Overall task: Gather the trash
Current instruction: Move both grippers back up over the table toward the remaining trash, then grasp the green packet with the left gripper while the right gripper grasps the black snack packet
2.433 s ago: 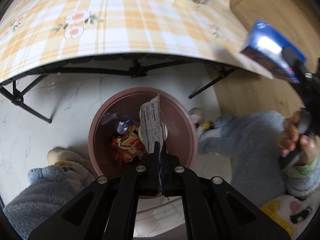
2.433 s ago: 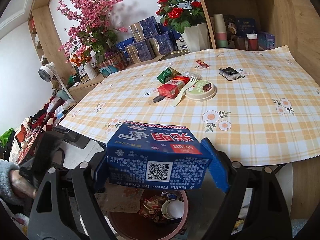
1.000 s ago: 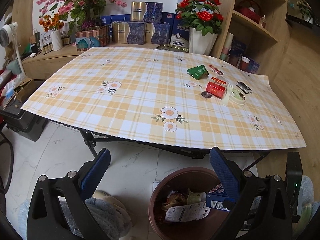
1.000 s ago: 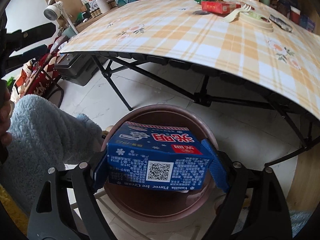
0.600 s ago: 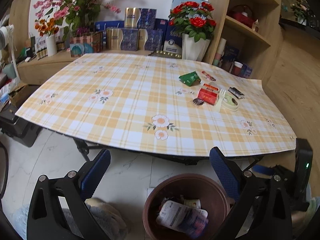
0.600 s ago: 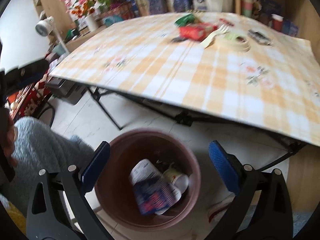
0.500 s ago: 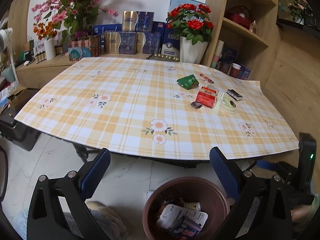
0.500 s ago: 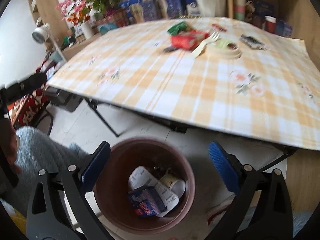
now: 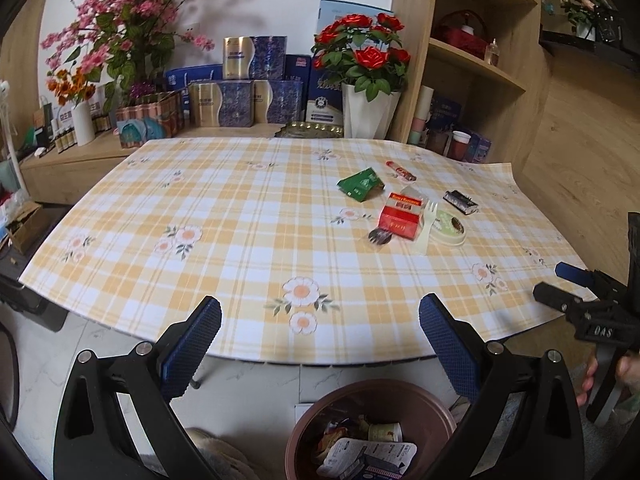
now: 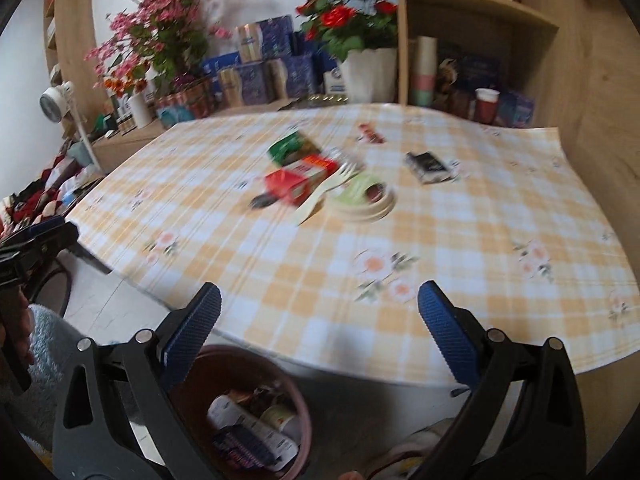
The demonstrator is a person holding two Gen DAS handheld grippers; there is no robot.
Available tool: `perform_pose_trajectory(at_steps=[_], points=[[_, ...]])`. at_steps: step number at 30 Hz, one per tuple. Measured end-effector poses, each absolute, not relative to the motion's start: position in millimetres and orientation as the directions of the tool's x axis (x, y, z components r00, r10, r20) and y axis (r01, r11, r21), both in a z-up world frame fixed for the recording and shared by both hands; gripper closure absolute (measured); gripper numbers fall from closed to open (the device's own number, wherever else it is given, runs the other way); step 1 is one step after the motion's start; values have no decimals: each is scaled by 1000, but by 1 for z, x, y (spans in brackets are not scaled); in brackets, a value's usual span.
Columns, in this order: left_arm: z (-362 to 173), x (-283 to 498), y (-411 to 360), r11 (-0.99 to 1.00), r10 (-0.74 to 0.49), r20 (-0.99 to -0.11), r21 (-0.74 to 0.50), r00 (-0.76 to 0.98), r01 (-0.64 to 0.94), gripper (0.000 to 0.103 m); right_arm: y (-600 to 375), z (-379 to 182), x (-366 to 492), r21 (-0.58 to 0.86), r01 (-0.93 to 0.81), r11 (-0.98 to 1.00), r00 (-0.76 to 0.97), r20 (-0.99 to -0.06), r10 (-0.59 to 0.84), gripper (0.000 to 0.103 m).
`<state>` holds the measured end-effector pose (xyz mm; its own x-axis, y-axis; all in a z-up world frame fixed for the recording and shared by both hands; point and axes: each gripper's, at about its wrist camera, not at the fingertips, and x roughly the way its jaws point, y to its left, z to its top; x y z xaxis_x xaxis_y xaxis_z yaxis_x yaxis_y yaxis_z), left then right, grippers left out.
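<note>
Both grippers hang open and empty above the near edge of the checked table. My left gripper [image 9: 320, 320] sits over the brown bin [image 9: 372, 392], which holds a blue carton [image 9: 376, 466], paper and wrappers. My right gripper [image 10: 319, 306] is above the same bin [image 10: 200, 368]; that view is blurred. Trash lies at the table's far right: a red box [image 9: 400, 216], a green packet [image 9: 359, 184], a cream fork [image 9: 427, 222], a round lid [image 9: 450, 227], a dark wrapper [image 9: 460, 201] and a small red stick [image 9: 401, 171].
Flower vases and blue gift boxes [image 9: 244, 92] line a low cabinet behind the table. A wooden shelf unit [image 9: 476, 64] stands at the right. The bin sits on white floor under the table edge, beside the person's fluffy blue sleeve [image 10: 40, 352].
The right gripper let go of the blue carton, which fell into the bin, then rose and tilted up toward the table. The left gripper rose slightly.
</note>
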<state>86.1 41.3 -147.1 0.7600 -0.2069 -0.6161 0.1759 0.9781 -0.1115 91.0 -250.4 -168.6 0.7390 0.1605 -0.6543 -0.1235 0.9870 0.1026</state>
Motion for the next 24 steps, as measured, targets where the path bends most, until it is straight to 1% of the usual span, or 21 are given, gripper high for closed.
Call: perform_pose_trajectory(at_steps=[7,15,19,24], points=[[-140,107,34,973,-227,-619,-125,752,191,6,-275,-162,106,108,-81,991,762,-634,132,6],[-144,157,11,956,-287,-663,-154,691,248,6,-298,-173,133,152,-25,988,741,-660,120,6],[-146,208,-3,934,-340,-686,-167,643,316,6,-311,-180,150,182,-6,983,728,-674,129,6],[-151,289,-26,905,-374,-706,-134,602,404,6,-331,-187,173,217,31,976,708,-694,132,6]])
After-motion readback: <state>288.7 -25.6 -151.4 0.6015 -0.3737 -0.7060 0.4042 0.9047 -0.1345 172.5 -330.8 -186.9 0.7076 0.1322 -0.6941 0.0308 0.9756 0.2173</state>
